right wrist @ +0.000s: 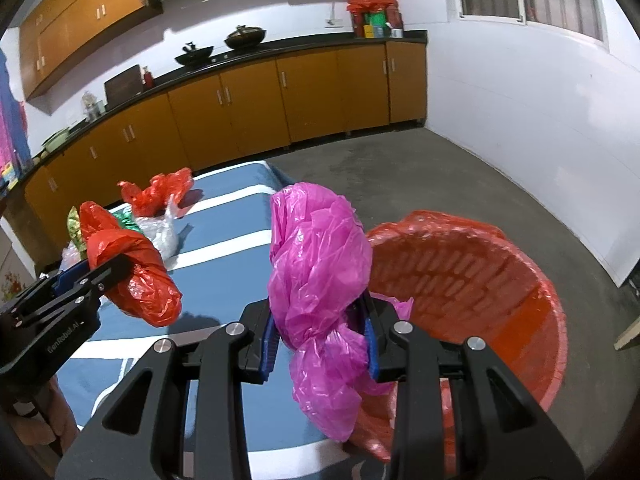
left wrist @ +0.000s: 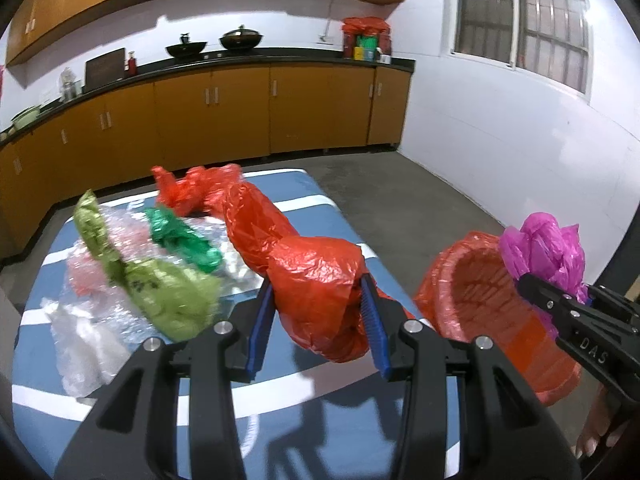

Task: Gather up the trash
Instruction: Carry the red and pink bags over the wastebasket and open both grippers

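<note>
The table before me is the biggest thing here, covered in blue cloth with white stripes. Beside its right edge stands one round basket, lined with a thin red bag, its mouth open and tilted toward me.

I count two pairs of tongs, and each grips one bag. My left tongs are partly closed, their blue pads pressing both sides of a long red bag, crumpled and twisted like a rope, which hangs lifted above the table. My right tongs are likewise partly closed on one magenta bag, glossy, wrinkled and bunched into a ball with a loose tail drooping below the pads; it hangs at the basket's near rim.

On the table lie the rest: one more red bag at the far end, one pale green bag, one dark green bag, and clear bubble wrap spread under them. I cannot tell how many clear pieces there are.
</note>
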A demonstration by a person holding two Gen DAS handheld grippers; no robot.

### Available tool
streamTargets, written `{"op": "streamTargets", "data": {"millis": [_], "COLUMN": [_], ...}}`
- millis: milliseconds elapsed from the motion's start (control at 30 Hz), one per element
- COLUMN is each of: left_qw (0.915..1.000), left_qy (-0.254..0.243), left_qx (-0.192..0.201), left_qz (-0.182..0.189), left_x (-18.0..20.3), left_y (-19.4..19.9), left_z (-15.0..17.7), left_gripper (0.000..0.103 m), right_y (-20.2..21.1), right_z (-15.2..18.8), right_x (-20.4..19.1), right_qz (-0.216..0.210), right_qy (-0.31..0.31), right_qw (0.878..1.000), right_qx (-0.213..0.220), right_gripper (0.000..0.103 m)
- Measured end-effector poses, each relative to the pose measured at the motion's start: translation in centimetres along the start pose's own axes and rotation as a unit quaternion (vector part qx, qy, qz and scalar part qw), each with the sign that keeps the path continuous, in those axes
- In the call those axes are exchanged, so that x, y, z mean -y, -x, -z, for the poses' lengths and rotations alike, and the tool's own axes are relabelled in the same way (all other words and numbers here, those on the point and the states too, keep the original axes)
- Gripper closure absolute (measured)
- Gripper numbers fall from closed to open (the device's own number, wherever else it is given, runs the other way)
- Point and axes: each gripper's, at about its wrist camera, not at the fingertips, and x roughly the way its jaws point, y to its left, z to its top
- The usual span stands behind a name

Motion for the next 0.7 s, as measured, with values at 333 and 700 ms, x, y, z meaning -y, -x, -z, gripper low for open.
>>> {"op": "streamTargets", "data": {"millis": [333,700], "left_qw": [0.9985,0.9939], "left_qy": [-0.033,-0.072], "left_qx": [-0.008,-0.01], "left_qz": [0.042,0.083], "left_x": [4.7,10.1], "left_y": [-1.7,-3.1], "left_z": [-0.5,-1.1], "left_gripper": [0.062,0.061], "right_y": [1.1,2.3], "right_z": [0.3,0.5], "right_x": [3.3,7.3], "right_qz": [0.025,0.051], "right_qy": [-0.025,-0.058], "right_qw": [0.999,0.997], "right_qx": [0.003,0.009], "right_gripper": [0.069,0.069]}}
